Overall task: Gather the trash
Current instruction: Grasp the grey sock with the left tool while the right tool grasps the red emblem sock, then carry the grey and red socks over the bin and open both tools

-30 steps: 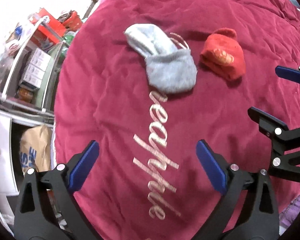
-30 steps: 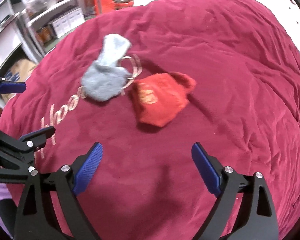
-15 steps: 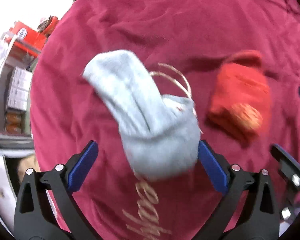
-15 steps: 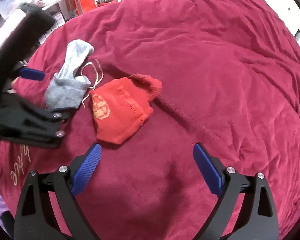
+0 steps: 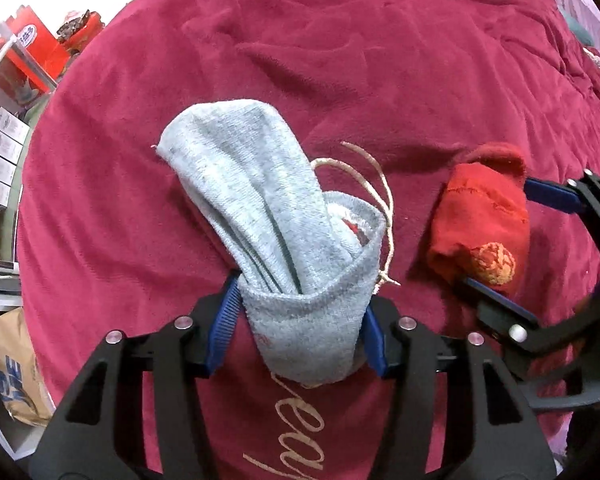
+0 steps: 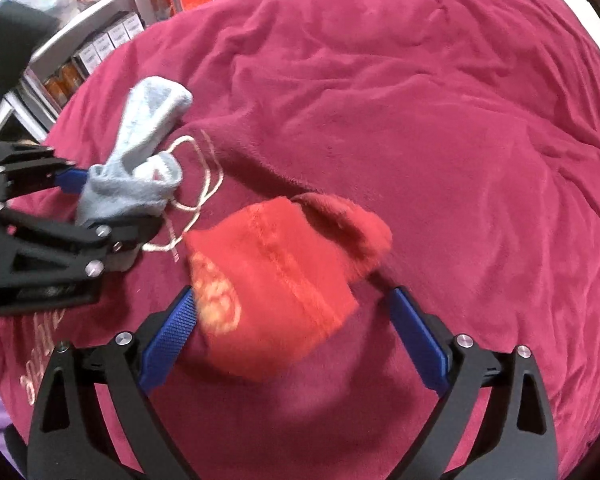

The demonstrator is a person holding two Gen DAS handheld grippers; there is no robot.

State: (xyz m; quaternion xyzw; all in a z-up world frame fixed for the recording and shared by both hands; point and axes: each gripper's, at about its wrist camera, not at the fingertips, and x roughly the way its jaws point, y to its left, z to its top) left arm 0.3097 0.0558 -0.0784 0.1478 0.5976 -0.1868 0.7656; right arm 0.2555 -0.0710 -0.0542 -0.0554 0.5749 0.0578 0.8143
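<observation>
A grey sock lies folded on the crimson blanket. My left gripper is shut on its cuff end, blue pads pressing both sides; the sock also shows in the right wrist view. A red sock with a gold emblem lies to the right of it. My right gripper is open and straddles the red sock, one pad on each side, not squeezing it. The red sock also shows in the left wrist view, with the right gripper around it.
The blanket has gold script stitched on it. Left of the bed stand shelves with white boxes and red packages, and a brown paper bag sits low by the edge.
Both grippers moved forward to the socks. The left jaws closed on the grey sock's cuff. The right gripper came around the red sock and stays open.
</observation>
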